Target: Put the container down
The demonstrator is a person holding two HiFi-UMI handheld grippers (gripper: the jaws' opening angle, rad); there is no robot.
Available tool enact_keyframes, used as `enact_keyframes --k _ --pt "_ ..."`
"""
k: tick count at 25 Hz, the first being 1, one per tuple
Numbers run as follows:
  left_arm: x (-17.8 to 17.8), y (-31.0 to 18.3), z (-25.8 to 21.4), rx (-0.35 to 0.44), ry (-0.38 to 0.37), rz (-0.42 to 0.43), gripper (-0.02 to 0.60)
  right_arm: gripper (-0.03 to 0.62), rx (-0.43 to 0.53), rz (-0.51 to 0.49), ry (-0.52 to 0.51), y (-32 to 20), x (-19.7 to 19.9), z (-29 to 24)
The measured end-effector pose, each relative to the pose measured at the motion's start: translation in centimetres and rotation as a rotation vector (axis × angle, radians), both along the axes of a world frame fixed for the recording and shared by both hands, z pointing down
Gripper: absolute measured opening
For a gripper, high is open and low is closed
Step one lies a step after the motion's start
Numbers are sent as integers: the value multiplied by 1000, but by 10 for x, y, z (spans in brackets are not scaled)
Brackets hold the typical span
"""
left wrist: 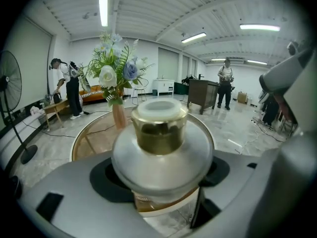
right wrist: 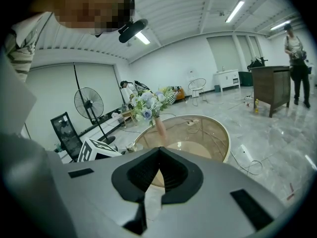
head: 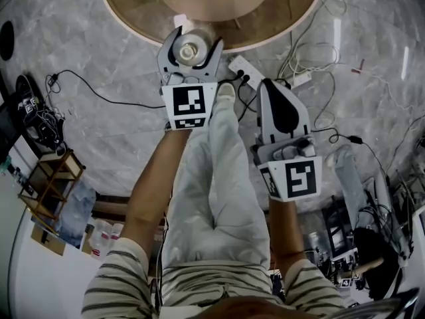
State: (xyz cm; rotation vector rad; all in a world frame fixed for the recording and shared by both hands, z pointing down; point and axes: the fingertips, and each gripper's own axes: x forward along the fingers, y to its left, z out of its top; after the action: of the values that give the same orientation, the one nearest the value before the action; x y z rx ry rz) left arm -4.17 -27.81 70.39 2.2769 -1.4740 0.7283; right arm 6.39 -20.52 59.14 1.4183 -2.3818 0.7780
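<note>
Container (left wrist: 161, 148) gripped in wide L gripper (head: 193, 38) at round table's (head: 133, 5) near rim; R gripper (head: 268, 85) jaws together, empty, over floor (head: 119, 111)

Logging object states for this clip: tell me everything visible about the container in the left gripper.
The container is a clear glass-looking jar with a wide rounded shoulder, a gold-coloured band and a white cap on top. It stands upright between the left gripper's jaws, which clasp its sides, near the round table's edge.

The scene is viewed steeply downward from head height. Cameras carried on the left gripper (head: 194, 40) and right gripper (head: 271, 88) are aimed closely along their jaws. The far round table (head: 285, 12) is shared by all views.
</note>
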Motion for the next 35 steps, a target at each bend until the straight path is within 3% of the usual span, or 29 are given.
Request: enact_keyframes --k 17,35 --pt "2 -28 56 -15 -55 1 334 9 -36 -16 15 1 2 26" --pt "12 -58 68 -3 -92 1 336 9 -79 -44 -18 18 -11 33"
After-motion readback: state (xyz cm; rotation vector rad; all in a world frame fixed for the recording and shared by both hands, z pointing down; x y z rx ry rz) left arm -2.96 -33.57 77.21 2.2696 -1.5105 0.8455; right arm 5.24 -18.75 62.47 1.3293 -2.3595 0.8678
